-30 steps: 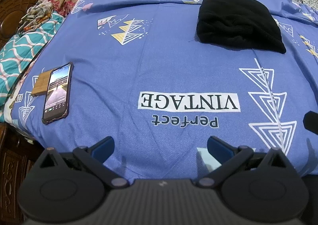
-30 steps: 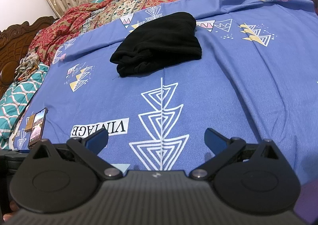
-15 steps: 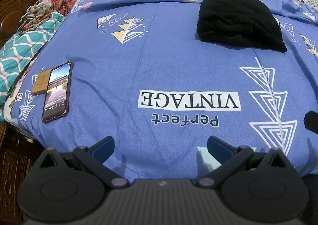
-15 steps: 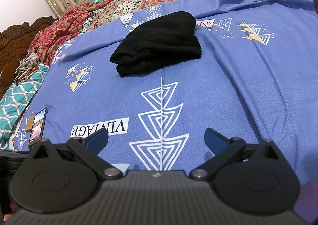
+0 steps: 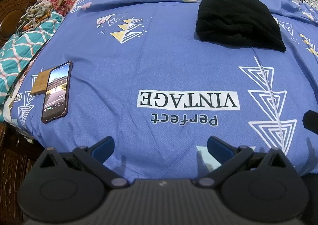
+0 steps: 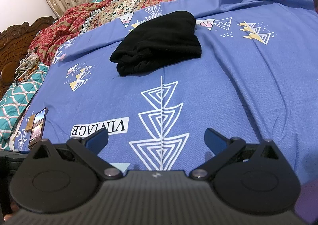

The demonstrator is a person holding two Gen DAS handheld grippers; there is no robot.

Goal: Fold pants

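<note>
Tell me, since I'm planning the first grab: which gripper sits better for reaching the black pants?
Right, probably. The black pants lie almost straight ahead of the right gripper; they sit off to the right of the left gripper.

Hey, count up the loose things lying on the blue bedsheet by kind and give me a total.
Folded black fabric pants: 1
Dark-cased smartphone with lit screen: 1
Small tan wooden-looking card, tucked partly under the phone: 1
Total: 3
</note>
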